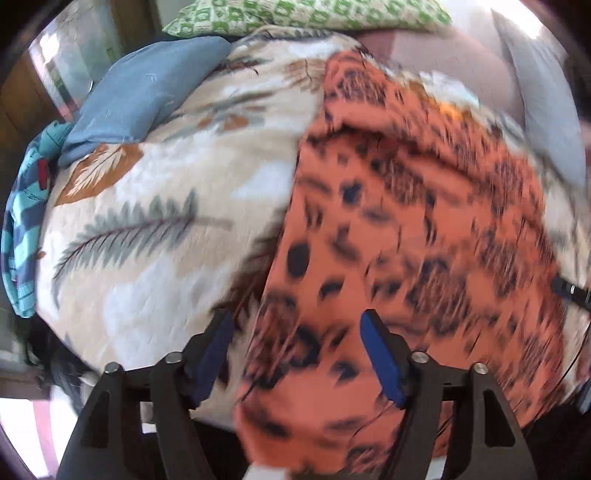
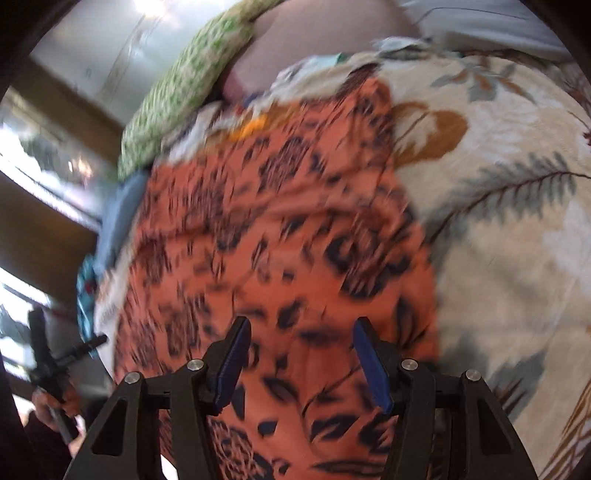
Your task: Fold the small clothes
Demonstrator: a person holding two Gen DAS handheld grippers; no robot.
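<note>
Bedding with a leaf-and-fern print, the leaf-print quilt [image 1: 155,258], serves as the work surface and as the landmark for every position given here. In the left wrist view, a teal striped garment [image 1: 22,236] hangs at the quilt's left edge, and a blue-grey pillow [image 1: 144,99] rests on the quilt's upper left part. A green-patterned pillow [image 1: 306,14] lies beyond the quilt's far edge. The left gripper [image 1: 295,354] stands with its jaws wide apart and nothing between the blue pads [image 1: 380,362]; it is above the near edge of the orange black-spotted garment [image 1: 413,236], which is spread over the right half of the quilt. A grey pillow [image 1: 546,110] lies off the quilt's upper right side. Motion blur softens the garment's outline, so its folds cannot be read.

In the right wrist view, the other handheld gripper appears small at the quilt's left margin. The same orange garment [image 2: 280,229] covers the left and middle of the quilt, with bare quilt [image 2: 509,236] to its right. The right gripper [image 2: 299,362] is likewise wide open and empty, over the garment's near part.
</note>
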